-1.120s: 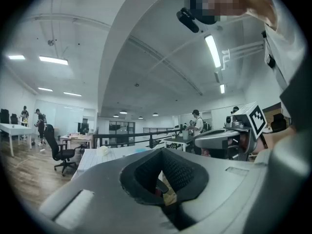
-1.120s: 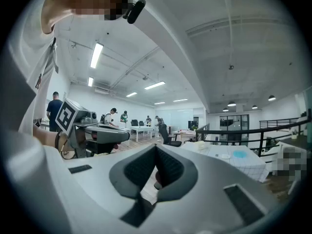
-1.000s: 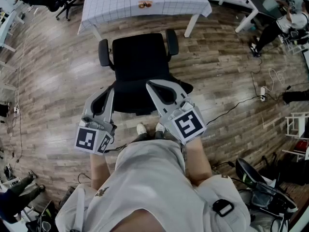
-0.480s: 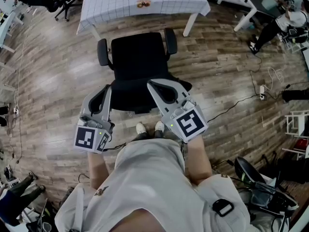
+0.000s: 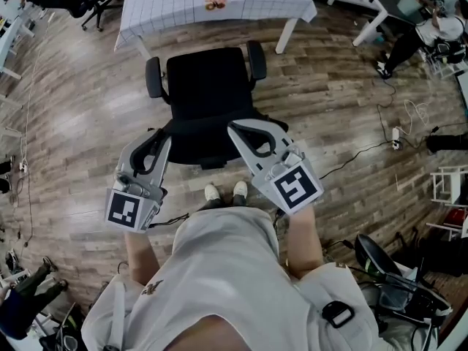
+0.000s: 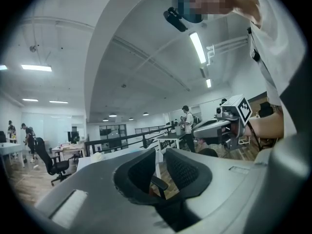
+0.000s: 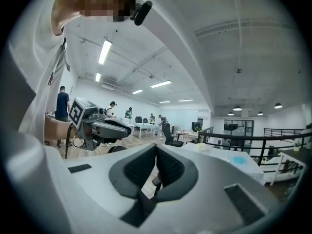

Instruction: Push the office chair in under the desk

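**Chair lined up, not yet tucked in**

The office chair (image 5: 208, 86) stands on the wooden floor (image 5: 88, 123), facing the cloth-covered bench (image 5: 157, 13). It sits roughly between the bench's two near legs. The front of the seat and the armrests are close to the near edge of the cloth, but the seat is out in the open and none of it looks to be under the top.

The person stands right behind the backrest, shoes (image 5: 225, 191) just beside the chair's base, with both tools held out level. The left hand-held gripper (image 5: 161, 137) is at the left edge of the backrest. Its jaws have just been opening and now stand a narrow slit apart, with nothing between the pads. The right hand-held gripper (image 5: 234, 129) reaches over the top of the backrest with its jaws pressed together and nothing held. From above I can't tell whether either one is touching the backrest.

To my eye this is the push itself, at an early stage or paused. The next move calls for both tips braced evenly against the backrest. A steady, straight shove towards the bench should follow, so the castors don't swing the chair into a leg.
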Available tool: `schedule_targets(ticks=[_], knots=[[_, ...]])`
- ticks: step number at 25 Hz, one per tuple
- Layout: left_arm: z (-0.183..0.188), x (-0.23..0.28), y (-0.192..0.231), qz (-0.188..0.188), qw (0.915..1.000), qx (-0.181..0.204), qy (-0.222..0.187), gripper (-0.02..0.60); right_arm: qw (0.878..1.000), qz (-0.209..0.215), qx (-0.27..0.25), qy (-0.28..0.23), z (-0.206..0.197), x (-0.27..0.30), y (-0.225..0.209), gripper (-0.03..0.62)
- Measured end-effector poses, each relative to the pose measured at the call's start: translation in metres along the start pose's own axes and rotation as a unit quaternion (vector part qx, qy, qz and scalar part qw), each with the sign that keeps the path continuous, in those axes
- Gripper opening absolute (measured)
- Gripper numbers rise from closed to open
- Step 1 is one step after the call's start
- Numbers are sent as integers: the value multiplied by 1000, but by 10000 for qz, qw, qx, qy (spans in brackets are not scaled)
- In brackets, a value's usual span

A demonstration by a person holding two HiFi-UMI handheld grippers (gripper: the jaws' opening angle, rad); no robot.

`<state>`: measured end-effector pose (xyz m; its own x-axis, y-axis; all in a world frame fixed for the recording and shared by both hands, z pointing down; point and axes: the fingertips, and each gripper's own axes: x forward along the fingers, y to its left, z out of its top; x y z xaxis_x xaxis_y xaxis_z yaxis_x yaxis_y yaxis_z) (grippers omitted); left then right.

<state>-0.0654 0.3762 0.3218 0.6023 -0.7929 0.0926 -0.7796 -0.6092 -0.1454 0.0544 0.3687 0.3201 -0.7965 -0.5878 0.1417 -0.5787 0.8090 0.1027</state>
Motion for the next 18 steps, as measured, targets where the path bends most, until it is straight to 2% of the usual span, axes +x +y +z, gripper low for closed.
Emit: schedule_targets(ticks=[4, 6, 12, 13, 14, 15, 18], knots=[[-1, -3, -10, -286, 9994, 176, 52, 110, 9999, 110, -97, 67, -2, -3, 4, 10], [-2, -5, -14, -432, 9986, 279, 99, 125, 9996, 216, -181, 103, -3, -5, 8, 54], [-7, -11, -27, -893, 9949, 397, 230, 182, 9990, 366, -204, 143, -6, -10, 14, 54], [-7, -12, -29, -971, 9940, 427, 248, 190, 9986, 437, -241, 162, -7, -10, 16, 61], [-8, -13, -31, -1048, 9931, 456, 274, 197, 9980, 527, -299, 190, -8, -11, 18, 116], [-9, -14, -32, -1123, 9920, 481, 310, 209, 9973, 608, -356, 213, -10, -11, 21, 135], [-15, -16, -36, -1358, 9881, 547, 464, 225, 9960, 769, -400, 221, -11, -10, 26, 135]])
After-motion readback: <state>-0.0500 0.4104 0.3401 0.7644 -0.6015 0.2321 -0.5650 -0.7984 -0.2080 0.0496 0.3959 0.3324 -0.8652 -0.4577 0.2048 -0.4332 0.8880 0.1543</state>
